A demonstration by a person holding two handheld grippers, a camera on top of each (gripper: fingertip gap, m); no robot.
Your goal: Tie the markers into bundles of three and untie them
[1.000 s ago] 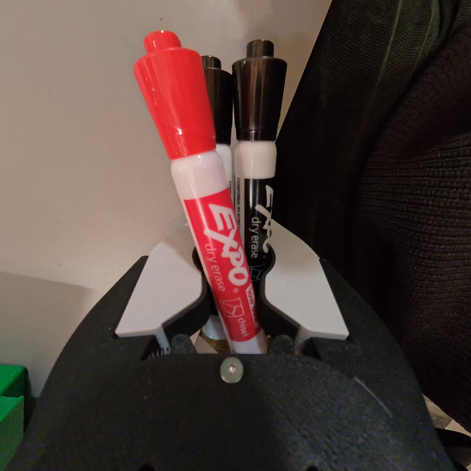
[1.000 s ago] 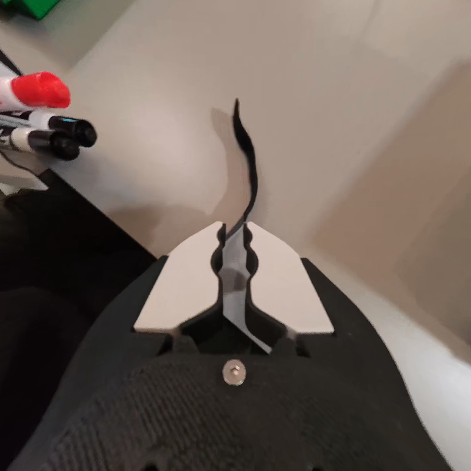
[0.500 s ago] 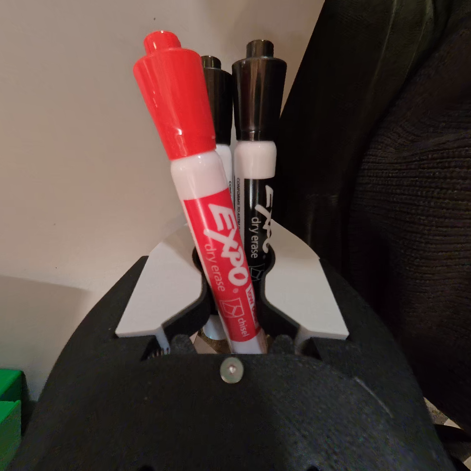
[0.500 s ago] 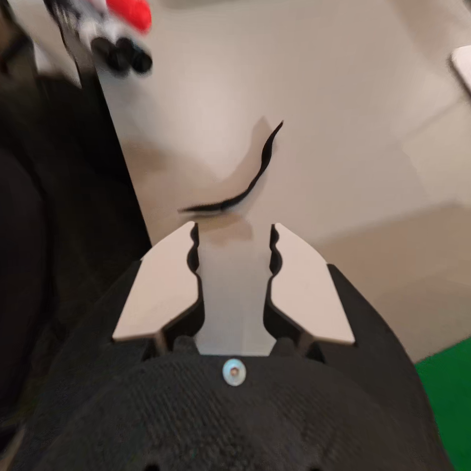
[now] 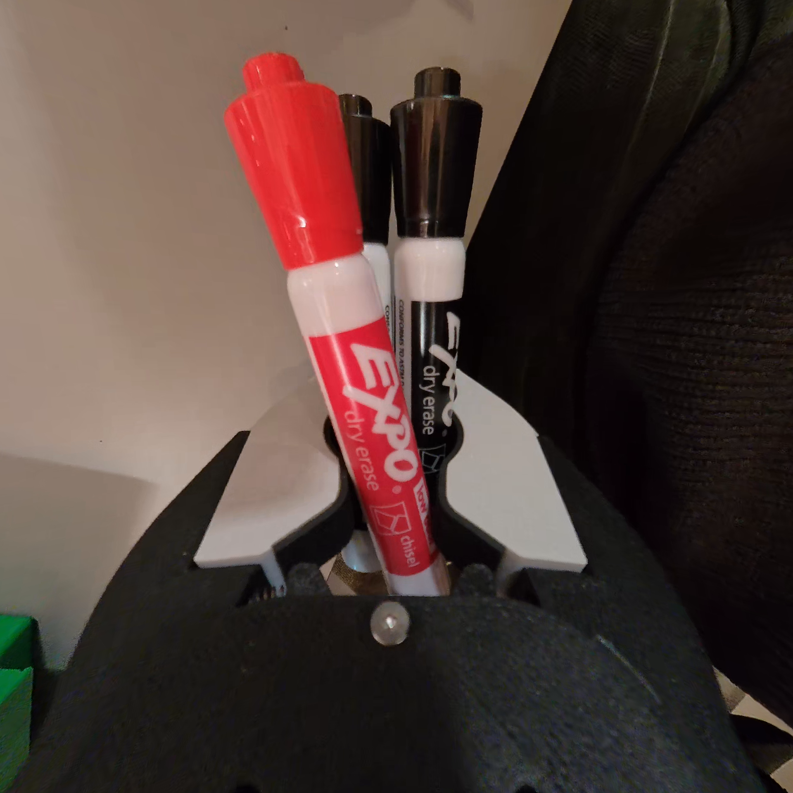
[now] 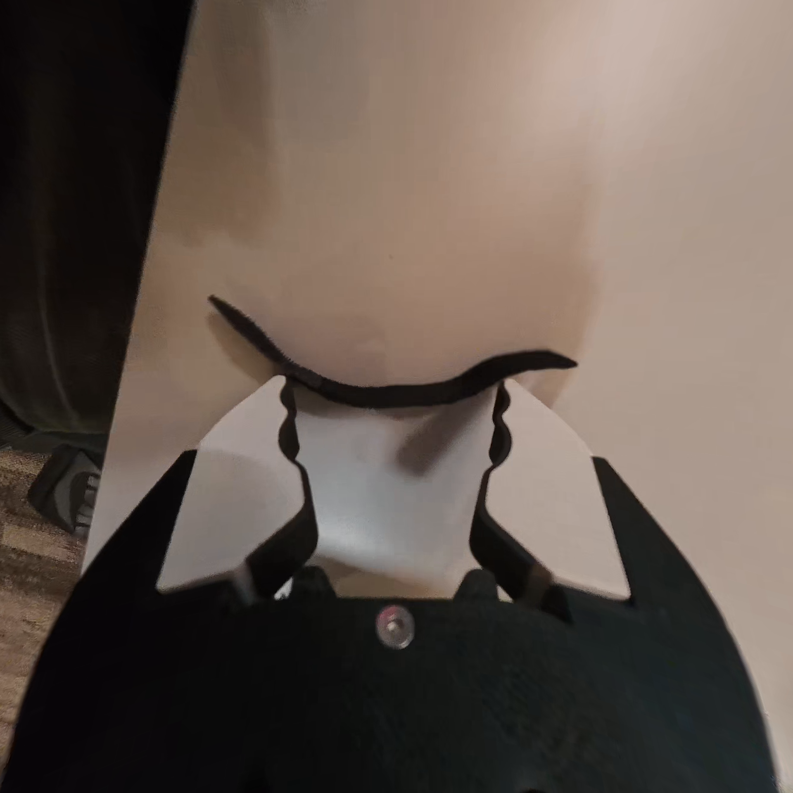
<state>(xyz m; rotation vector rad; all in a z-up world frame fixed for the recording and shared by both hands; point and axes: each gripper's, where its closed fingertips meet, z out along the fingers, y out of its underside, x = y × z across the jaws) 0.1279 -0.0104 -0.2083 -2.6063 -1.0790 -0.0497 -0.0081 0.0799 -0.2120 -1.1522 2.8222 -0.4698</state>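
My left gripper (image 5: 388, 399) is shut on a bundle of three dry-erase markers: a red-capped one (image 5: 334, 309) in front, leaning left, and two black-capped ones (image 5: 433, 240) behind it. They stick out forward between the white fingers (image 5: 506, 480). My right gripper (image 6: 392, 386) is open wide and empty. A thin black strap (image 6: 386, 388) lies flat on the beige table (image 6: 429, 193) across the line of its fingertips, curving up at both ends.
A dark knitted sleeve or garment (image 5: 665, 343) fills the right of the left wrist view. A green block (image 5: 13, 686) shows at the lower left there. In the right wrist view the table edge runs down the left, with dark fabric (image 6: 64, 214) and carpet (image 6: 25, 558) beyond. My hands' fingertips stand some 15 cm from each other.
My right gripper let go of the black strap and opened wide; the strap now lies on the table and the view has swung over it. My left gripper and its markers stayed almost still.
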